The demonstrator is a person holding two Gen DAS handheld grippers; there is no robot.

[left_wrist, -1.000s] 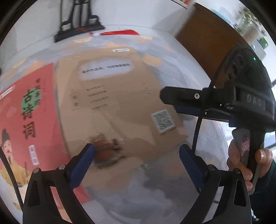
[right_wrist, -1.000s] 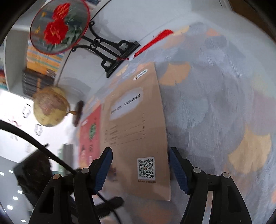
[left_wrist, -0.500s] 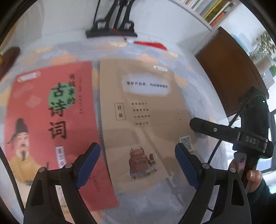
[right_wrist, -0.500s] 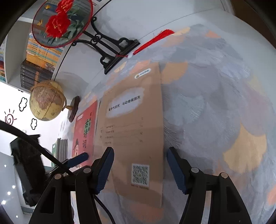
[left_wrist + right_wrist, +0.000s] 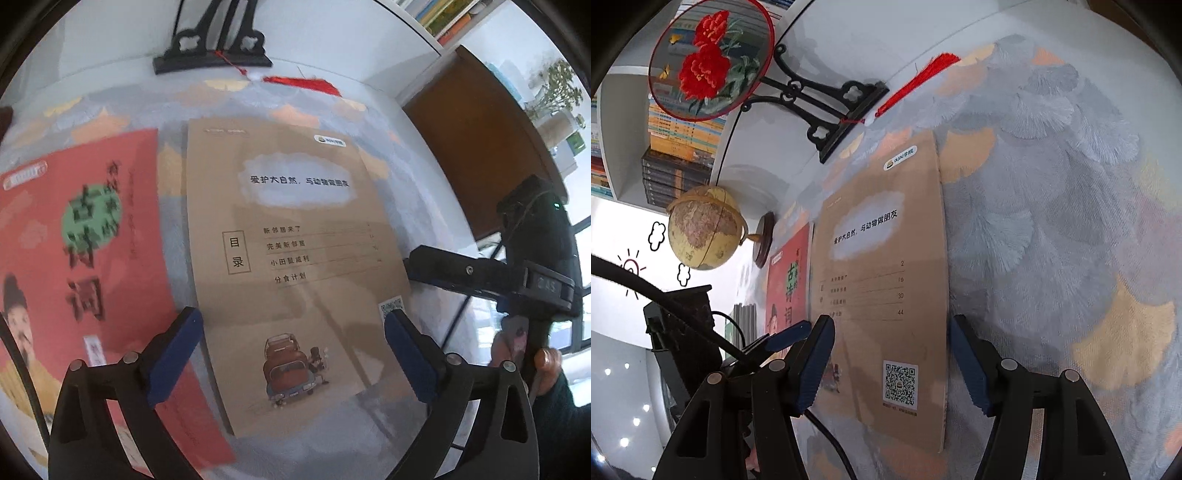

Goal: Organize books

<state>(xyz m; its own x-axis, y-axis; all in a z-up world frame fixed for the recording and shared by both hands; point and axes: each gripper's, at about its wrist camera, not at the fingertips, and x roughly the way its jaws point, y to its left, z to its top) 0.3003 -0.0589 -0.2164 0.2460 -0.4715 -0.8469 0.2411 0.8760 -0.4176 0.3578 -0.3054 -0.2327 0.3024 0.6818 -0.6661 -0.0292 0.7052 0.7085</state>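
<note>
**Both grippers staged over the tan book — nothing gripped yet**

Nearest you: your left gripper [image 5: 291, 354] hangs over the lower half of the tan book [image 5: 295, 266], jaws opening and already wide, no pad pressing on the cover. The book shows between them from above, not clamped. My read: that width is there to straddle the cover or to get clear of it, not to pinch.

Your right gripper [image 5: 892, 365] is at the same book's near right edge [image 5: 882, 295], jaws about half open, with the QR-code corner between them. No contact visible. Likely set up for an edge pick, since a flat book gives you only the rim.

Both books lie flat on the leaf-pattern cloth [image 5: 1052, 221] over the tabletop. The red book [image 5: 81, 258] is just left of the tan one — a narrow strip of cloth between them higher up, and I can't tell if they overlap near the bottom. Side by side and face up, so still unsorted.

Further back: the globe [image 5: 701, 229] and the black fan stand [image 5: 212, 48] with its red tassel [image 5: 299, 83], clear of the books. Shelved books [image 5: 676, 147] behind look like the destination.
</note>
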